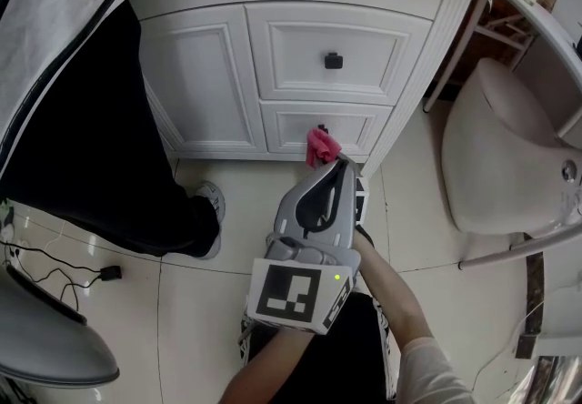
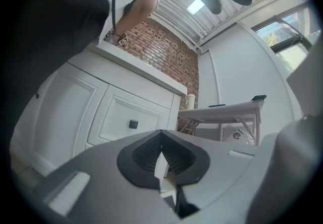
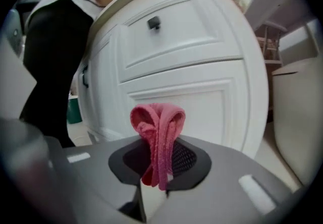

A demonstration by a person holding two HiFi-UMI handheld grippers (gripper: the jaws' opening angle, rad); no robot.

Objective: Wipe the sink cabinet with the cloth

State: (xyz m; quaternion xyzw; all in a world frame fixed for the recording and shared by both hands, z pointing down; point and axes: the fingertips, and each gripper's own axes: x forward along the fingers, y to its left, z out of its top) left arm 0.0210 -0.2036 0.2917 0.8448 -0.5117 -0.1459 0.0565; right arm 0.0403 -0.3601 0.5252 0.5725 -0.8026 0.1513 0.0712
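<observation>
A white sink cabinet (image 1: pixel 218 75) with panelled drawers fills the top of the head view; its upper drawer carries a black knob (image 1: pixel 333 60). My right gripper (image 1: pixel 338 166) is shut on a bunched pink cloth (image 1: pixel 321 146), held at the front of the lower drawer (image 1: pixel 291 127); whether the cloth touches it cannot be told. In the right gripper view the cloth (image 3: pixel 157 132) sticks up from between the jaws of the right gripper (image 3: pixel 159 167), close before the cabinet (image 3: pixel 202 102). The left gripper (image 2: pixel 162 160) shows only in its own view, shut and holding nothing, facing the cabinet (image 2: pixel 75 107).
A person in black trousers (image 1: pixel 91 147) stands at the cabinet's left, one shoe (image 1: pixel 211 211) on the tiled floor. A white basin-like fixture (image 1: pixel 509 156) sits to the right. A cable with a plug (image 1: pixel 109 273) lies on the floor at left. A white table (image 2: pixel 222 113) stands beyond the cabinet.
</observation>
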